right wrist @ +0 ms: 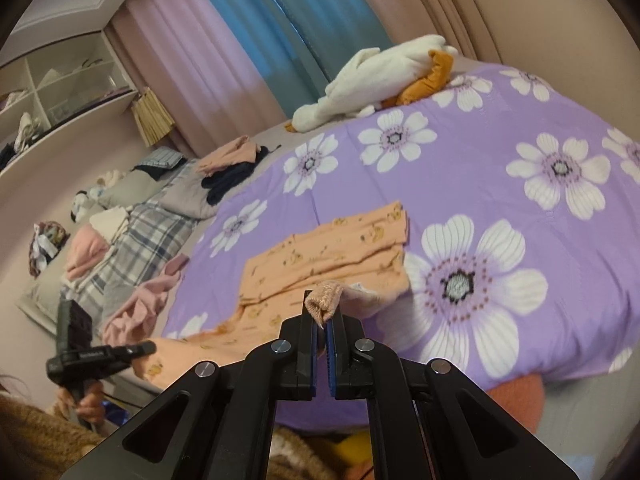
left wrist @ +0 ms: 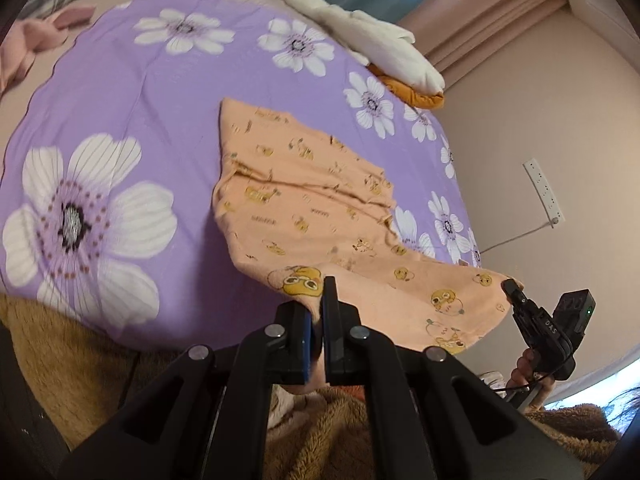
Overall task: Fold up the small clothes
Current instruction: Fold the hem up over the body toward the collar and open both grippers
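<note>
Purple, flowered quilt (right wrist: 500,168) covers the bed in front of me, with a white stuffed toy (right wrist: 372,80) at its far edge. On it lies the orange printed garment (left wrist: 304,200), its near end lifted off the quilt. My left gripper (left wrist: 318,300) is clamped on one near corner, my right gripper (right wrist: 322,316) on the other corner.

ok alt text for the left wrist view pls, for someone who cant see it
The left gripper is shut on the near edge of an orange printed garment, lifting it off a purple floral quilt. At the right, the right gripper pinches another corner of the same garment. A white plush toy lies at the bed's far side.
</note>
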Demonstrator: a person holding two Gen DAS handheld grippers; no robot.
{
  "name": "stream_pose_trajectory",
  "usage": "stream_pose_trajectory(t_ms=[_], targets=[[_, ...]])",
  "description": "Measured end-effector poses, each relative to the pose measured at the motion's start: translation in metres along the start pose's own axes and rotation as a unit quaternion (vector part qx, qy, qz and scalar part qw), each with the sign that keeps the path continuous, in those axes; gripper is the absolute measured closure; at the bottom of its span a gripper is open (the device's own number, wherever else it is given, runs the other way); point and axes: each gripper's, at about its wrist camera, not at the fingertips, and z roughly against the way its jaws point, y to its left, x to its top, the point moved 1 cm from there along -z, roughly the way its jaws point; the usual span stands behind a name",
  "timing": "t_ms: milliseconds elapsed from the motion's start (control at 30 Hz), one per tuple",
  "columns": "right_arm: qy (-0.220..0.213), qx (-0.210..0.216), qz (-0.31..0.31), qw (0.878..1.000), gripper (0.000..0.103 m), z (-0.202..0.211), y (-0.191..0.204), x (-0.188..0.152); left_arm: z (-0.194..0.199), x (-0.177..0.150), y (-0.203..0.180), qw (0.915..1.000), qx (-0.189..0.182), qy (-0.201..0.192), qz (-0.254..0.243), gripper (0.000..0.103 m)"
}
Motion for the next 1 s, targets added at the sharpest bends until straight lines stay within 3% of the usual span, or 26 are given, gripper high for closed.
stream_pose_trajectory(t_ms=[200,367,700,1000], targets=[[0.01,-0.002,-0.017,1.0,0.098,-0.02,-0.008,0.006,-0.009,0.015,0.002,1.0,0.001,-0.008,-0.001,0.1],[0.019,-0.018,-0.034,0.999,0.098,-0.054,-0.022,0.025,-0.032,0.047,0.008,0.9999,0.004,-0.015,-0.001,0.1],[0.056,-0.068,-0.038,0.995,0.098,-0.156,-0.044,0.075,-0.101,0.135,0.038,0.9993,0.014,0.0,0.034,0.1],[0.112,-0.107,-0.059,0.986,0.098,-0.258,-0.072,0.095,-0.178,0.2,0.078,0.9945,0.062,0.03,0.078,0.1]])
